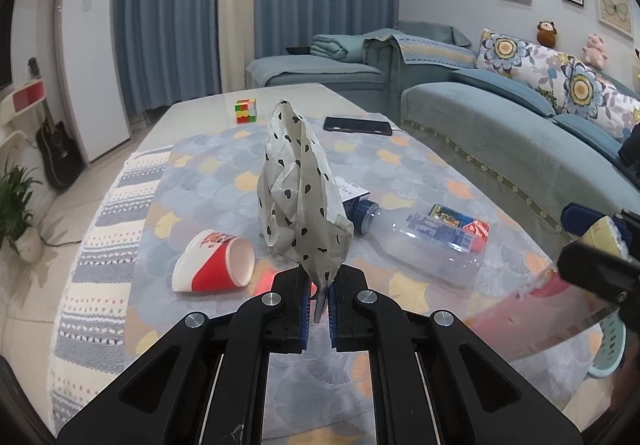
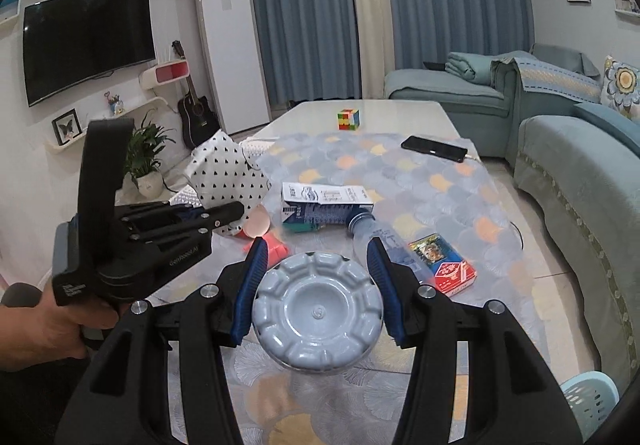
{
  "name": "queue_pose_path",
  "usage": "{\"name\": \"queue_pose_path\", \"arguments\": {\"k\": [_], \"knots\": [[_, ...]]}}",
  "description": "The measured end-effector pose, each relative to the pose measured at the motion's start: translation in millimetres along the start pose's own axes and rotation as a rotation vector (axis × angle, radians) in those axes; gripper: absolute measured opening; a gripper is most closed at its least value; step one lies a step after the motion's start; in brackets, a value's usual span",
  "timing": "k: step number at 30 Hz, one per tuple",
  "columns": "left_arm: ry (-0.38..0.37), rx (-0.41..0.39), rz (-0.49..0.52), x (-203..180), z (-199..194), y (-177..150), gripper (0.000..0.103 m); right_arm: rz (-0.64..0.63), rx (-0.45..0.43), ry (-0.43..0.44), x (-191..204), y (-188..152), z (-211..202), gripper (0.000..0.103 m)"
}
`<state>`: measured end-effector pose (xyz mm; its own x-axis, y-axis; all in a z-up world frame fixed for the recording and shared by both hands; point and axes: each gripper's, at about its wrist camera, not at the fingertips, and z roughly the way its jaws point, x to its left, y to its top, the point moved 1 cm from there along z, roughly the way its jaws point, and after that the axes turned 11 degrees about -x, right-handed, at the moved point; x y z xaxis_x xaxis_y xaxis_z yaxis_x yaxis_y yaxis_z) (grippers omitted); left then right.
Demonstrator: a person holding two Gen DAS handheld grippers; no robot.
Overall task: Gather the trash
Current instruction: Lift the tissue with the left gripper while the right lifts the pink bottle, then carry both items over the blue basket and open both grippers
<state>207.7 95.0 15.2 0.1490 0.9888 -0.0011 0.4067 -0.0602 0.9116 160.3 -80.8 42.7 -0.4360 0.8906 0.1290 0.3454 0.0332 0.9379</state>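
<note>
My left gripper (image 1: 319, 305) is shut on the lower edge of a white paper bag with black hearts (image 1: 298, 189), held upright above the table; the bag also shows in the right wrist view (image 2: 228, 173). My right gripper (image 2: 318, 285) is closed around the base of a clear plastic bottle (image 2: 318, 311), which lies on the table with its blue cap (image 2: 358, 223) pointing away; the bottle also shows in the left wrist view (image 1: 424, 241). A red and white paper cup (image 1: 214, 263) lies on its side left of the bag. A crushed milk carton (image 2: 324, 205) lies beyond the bottle.
A deck of cards (image 2: 444, 259), a black phone (image 2: 434, 149) and a puzzle cube (image 2: 348, 119) lie on the patterned tablecloth (image 1: 216, 173). A blue sofa (image 1: 500, 133) runs along the right. A pale green basket (image 2: 592, 405) stands on the floor at the lower right.
</note>
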Motion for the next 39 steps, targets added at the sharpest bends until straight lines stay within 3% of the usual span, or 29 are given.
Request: {"name": "queue_pose_path", "arguments": {"k": [24,39], "knots": [[-0.045,-0.07,0.022,-33.7,-22.6,22.2,0.005,0.004,-0.065,-0.083,-22.8,5.6,-48.5,0.048],[-0.185,-0.088,0.111,-116.7,-35.9,21.2,0.005,0.083,-0.129,-0.266,-98.3,-4.3,-139.7,0.048]]}}
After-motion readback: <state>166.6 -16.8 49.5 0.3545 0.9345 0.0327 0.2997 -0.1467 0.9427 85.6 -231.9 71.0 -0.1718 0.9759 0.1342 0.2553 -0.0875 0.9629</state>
